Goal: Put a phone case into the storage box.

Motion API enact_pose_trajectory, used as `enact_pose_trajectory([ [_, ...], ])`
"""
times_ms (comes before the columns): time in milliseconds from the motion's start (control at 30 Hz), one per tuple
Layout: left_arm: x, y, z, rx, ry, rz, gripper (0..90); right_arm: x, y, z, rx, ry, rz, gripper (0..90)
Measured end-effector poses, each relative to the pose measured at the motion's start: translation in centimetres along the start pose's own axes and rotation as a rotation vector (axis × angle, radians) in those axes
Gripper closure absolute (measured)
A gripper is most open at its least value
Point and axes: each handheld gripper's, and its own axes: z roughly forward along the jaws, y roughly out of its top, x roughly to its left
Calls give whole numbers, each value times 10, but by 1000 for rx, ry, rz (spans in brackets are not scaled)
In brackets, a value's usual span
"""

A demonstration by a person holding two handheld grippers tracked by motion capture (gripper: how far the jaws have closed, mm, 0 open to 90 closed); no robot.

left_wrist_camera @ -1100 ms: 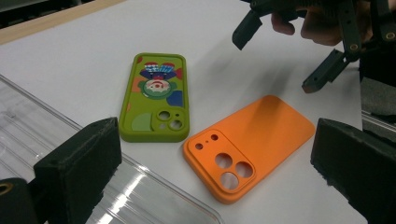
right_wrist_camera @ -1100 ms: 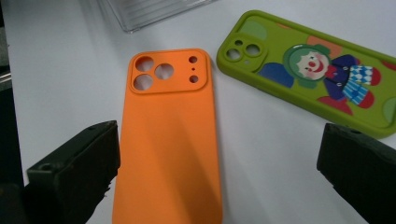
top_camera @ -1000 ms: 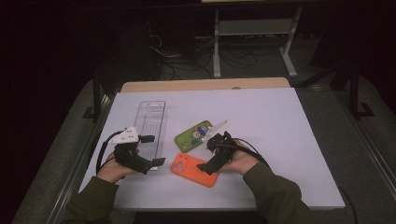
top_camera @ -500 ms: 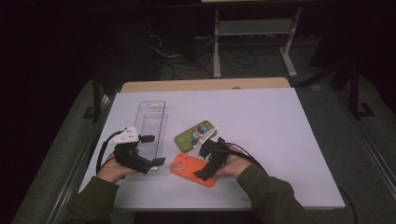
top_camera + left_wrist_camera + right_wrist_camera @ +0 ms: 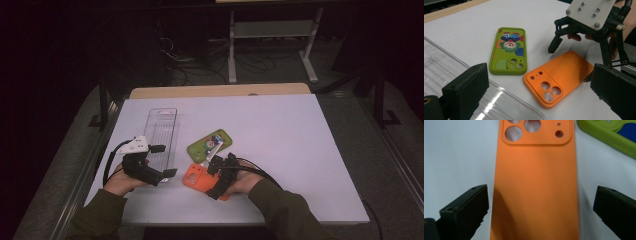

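An orange phone case (image 5: 196,178) lies back up on the white table (image 5: 300,150), camera holes away from my right hand. My right gripper (image 5: 216,176) hovers low over its near end, open, one jaw on each side of the orange case (image 5: 536,177); the jaws do not touch it. A green phone case (image 5: 210,144) with a colourful print lies just beyond, its corner (image 5: 606,135) at the upper right. My left gripper (image 5: 164,161) is open over the near end of a clear plastic tray (image 5: 161,132), facing both cases (image 5: 556,80) (image 5: 509,51) and the right gripper (image 5: 570,62).
The clear tray (image 5: 454,65) runs lengthwise at the table's left. A wooden strip (image 5: 220,91) borders the far edge. Beyond it are a dark floor with cables and a metal stand (image 5: 270,30). The table's right half is bare white surface.
My right gripper has drawn left and toward the person, coming down over the orange case's near end. The left gripper and both cases have stayed put.
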Motion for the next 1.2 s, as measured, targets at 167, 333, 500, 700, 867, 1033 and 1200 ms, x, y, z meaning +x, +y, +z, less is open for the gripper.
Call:
enact_pose_trajectory([
  [167,0,0,1,3,1,4,14,3,0,4,22,-1,-8,24],
  [333,-1,-1,1,3,1,-2,14,4,0,5,30,-20,-17,52],
  [500,0,-1,1,4,2,1,14,5,0,4,31,-25,-23,76],
  [700,-1,-1,1,4,1,-3,14,6,0,1,29,-21,-24,143],
  [867,-1,-1,2,5,1,-1,14,6,0,1,27,-19,-26,150],
  [1033,-1,-1,3,8,-1,4,14,6,-1,1,27,-18,-27,152],
  [1200,-2,-1,5,20,-12,13,14,2,-2,-2,22,-20,-26,152],
])
